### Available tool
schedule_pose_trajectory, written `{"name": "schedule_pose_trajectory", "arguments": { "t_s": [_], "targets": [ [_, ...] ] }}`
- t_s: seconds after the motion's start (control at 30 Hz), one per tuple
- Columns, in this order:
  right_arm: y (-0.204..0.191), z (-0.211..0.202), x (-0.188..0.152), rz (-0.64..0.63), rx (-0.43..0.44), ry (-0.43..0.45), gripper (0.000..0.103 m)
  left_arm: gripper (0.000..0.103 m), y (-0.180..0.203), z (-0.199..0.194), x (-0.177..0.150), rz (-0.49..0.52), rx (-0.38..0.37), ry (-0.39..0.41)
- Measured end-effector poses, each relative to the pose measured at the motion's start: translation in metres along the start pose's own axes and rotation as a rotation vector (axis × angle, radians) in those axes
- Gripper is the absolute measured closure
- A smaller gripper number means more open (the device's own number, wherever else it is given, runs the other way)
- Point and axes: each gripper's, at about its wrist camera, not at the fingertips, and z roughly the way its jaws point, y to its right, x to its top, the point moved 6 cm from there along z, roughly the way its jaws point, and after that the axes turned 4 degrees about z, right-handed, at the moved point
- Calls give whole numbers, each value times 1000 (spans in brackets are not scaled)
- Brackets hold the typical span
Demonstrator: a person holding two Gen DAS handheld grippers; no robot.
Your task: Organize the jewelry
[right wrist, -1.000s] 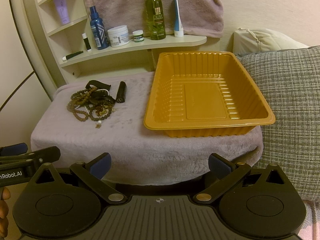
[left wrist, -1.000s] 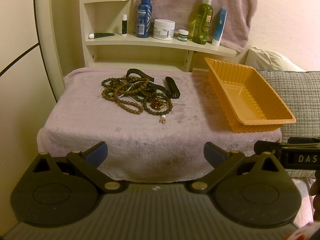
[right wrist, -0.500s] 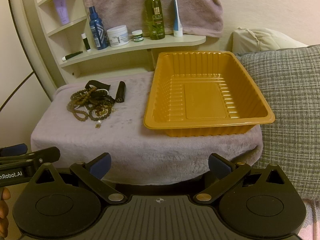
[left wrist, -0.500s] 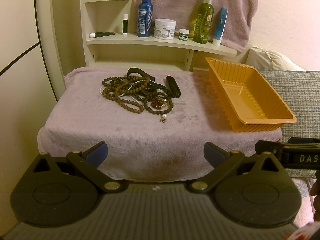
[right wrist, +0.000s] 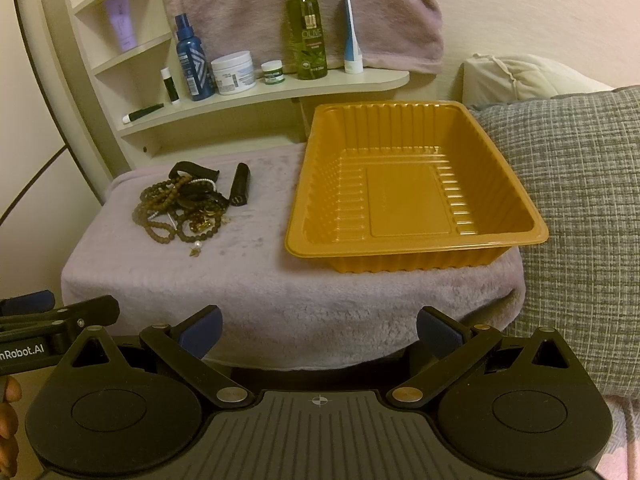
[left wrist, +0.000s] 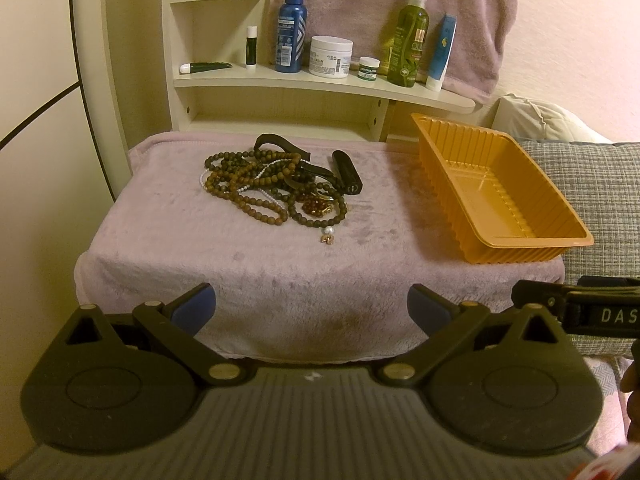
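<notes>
A tangled pile of brown bead necklaces (left wrist: pixel 256 184) lies on a purple-covered table (left wrist: pixel 200 256), with a black strap (left wrist: pixel 276 142), a black cylinder (left wrist: pixel 346 177) and a small pearl charm (left wrist: pixel 328 234) beside it. The pile also shows in the right wrist view (right wrist: pixel 180 208). An empty orange tray (right wrist: pixel 408 188) stands on the table's right side; it also shows in the left wrist view (left wrist: pixel 496 192). My left gripper (left wrist: pixel 311 306) is open and empty, short of the table's front edge. My right gripper (right wrist: pixel 318 326) is open and empty, in front of the tray.
A shelf (left wrist: pixel 320 80) behind the table holds bottles, jars and tubes. A purple towel (right wrist: pixel 300 8) hangs on the wall. A grey checked cushion (right wrist: pixel 580 208) lies right of the tray, a cream pillow (right wrist: pixel 520 76) behind it.
Both views have shifted very slightly; the left gripper has edged a little toward the table. Nothing on the table has moved.
</notes>
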Motion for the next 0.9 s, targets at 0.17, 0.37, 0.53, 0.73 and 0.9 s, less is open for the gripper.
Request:
{"name": "schedule_pose_trajectory", "arguments": {
  "t_s": [0.17, 0.37, 0.53, 0.73, 0.9],
  "targets": [
    [2, 0, -1, 8, 0, 1, 0, 2, 0, 0, 0, 0, -1, 0],
    [1, 0, 0, 10, -1, 2, 0, 2, 0, 0, 0, -1, 0, 0],
    [1, -1, 0, 12, -1, 3, 0, 2, 0, 0, 0, -1, -1, 0],
    [2, -1, 0, 26, 2, 10, 0, 2, 0, -2, 1, -14, -13, 13],
    [11, -3, 2, 76, 13, 33, 0, 2, 0, -1, 7, -42, -43, 41]
  ]
}}
